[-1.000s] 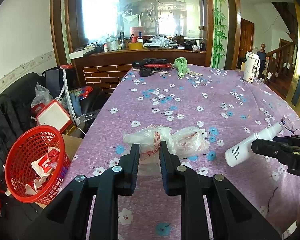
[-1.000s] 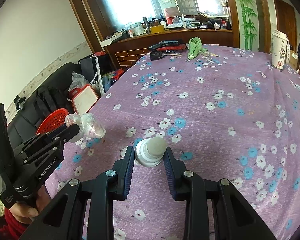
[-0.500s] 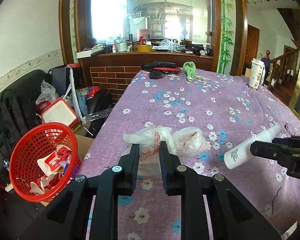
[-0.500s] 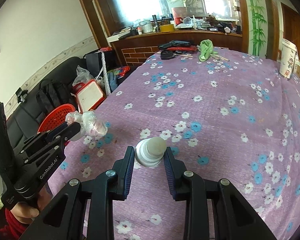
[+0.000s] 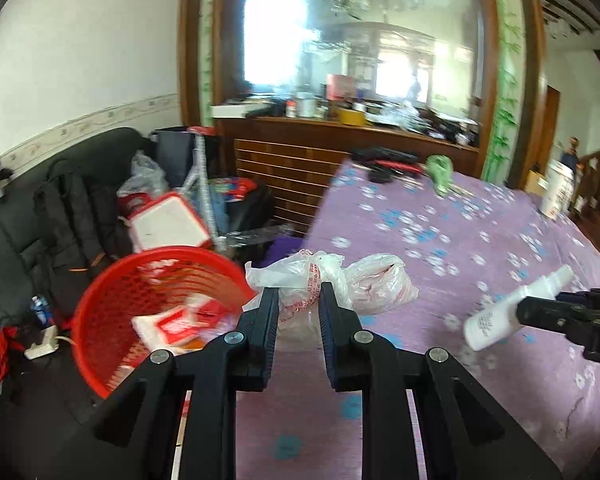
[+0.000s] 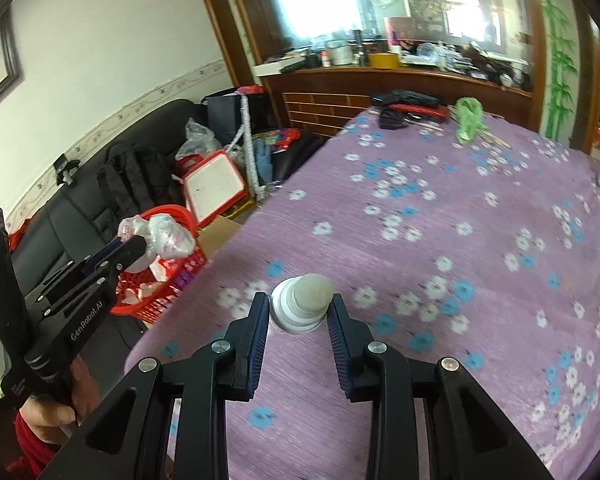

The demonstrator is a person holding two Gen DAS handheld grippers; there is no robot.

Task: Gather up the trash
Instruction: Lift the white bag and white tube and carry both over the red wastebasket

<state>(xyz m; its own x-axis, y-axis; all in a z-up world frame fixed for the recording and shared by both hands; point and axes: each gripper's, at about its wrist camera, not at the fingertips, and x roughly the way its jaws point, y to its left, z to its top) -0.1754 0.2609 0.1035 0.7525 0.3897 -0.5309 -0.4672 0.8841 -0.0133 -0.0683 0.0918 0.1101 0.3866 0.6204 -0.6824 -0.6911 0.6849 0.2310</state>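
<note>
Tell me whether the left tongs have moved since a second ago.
Yes. The left tongs, shut on the plastic bag, have travelled off the purple table edge towards the red basket and now hang over it.

A crinkled, glossy clear plastic bag (image 5: 332, 280), a smooth white plastic bottle (image 5: 496, 320) and a red plastic mesh basket (image 5: 112, 304) are seen; the surface (image 6: 460, 216) is covered in matt purple floral cloth.

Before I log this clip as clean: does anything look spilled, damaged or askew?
Nothing looks spilled. The red basket is tilted, with wrappers inside. The left gripper pinches a crumpled plastic bag; the right gripper holds a white bottle. One dark crack-like line marks the purple tablecloth.
</note>
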